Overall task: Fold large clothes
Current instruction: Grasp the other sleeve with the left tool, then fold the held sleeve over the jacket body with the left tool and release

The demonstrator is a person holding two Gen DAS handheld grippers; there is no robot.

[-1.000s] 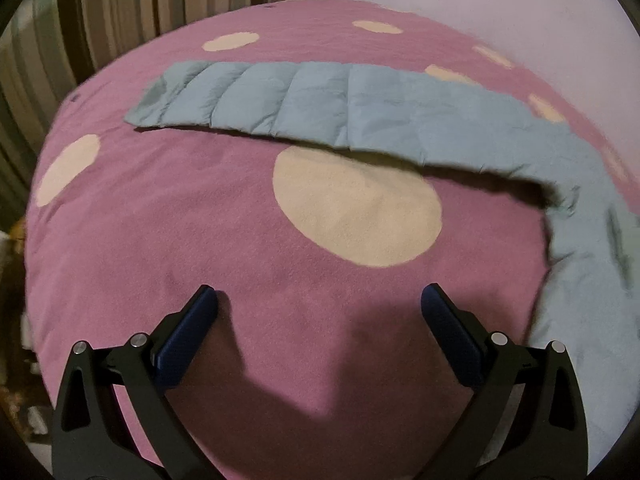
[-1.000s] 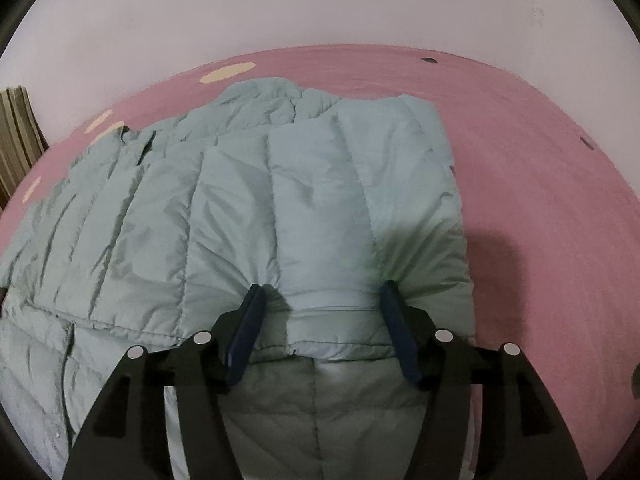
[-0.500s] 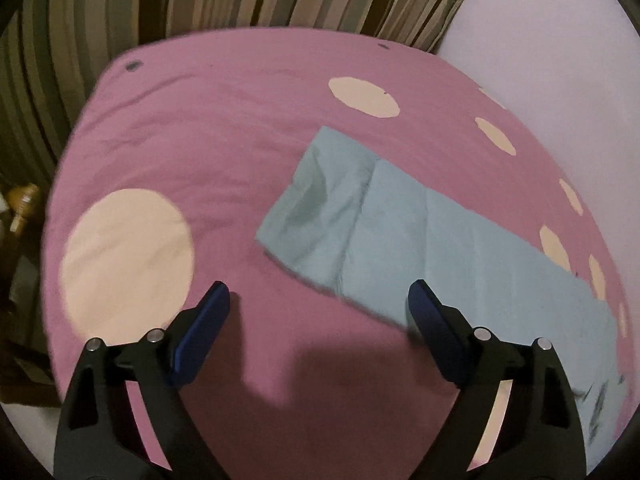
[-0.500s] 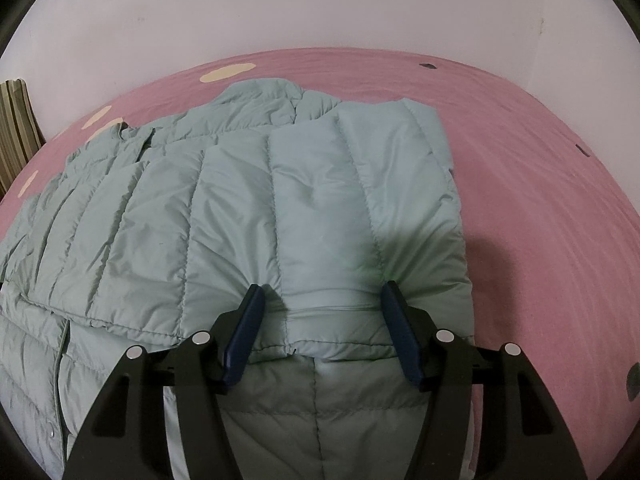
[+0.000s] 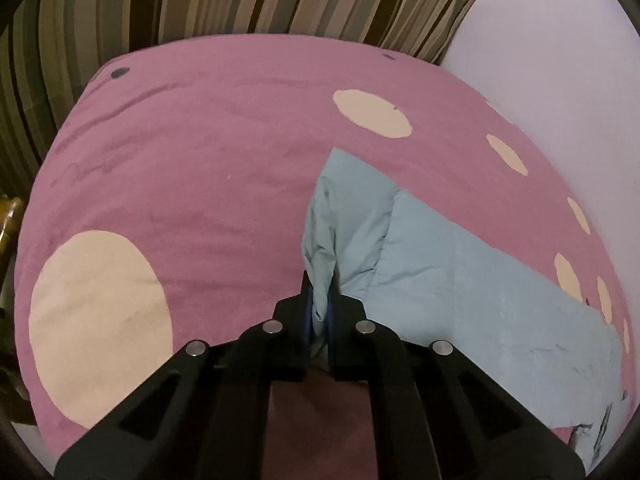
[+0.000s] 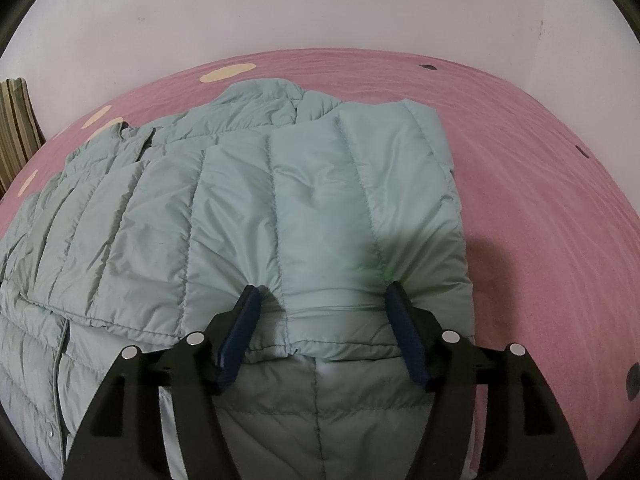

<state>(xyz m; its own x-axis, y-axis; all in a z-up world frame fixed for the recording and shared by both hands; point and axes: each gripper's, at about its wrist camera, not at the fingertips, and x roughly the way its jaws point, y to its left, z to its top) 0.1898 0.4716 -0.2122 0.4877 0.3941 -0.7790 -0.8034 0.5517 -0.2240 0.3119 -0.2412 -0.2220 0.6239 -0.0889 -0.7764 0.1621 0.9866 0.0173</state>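
while lying on pink bed (image 5: 200,168): left gripper (image 5: 319,304) pinched tight on jacket (image 6: 248,216) sleeve (image 5: 420,264), right gripper (image 6: 322,320) wide apart, pressing jacket.

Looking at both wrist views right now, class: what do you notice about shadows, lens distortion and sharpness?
Left wrist view: fisheye bows the pink bedspread into a dome, corners vignetted black, and the sleeve stays sharp. Right wrist view: the right gripper casts a soft shadow across the jacket and onto the bedspread; quilting is crisp and there is no glare.
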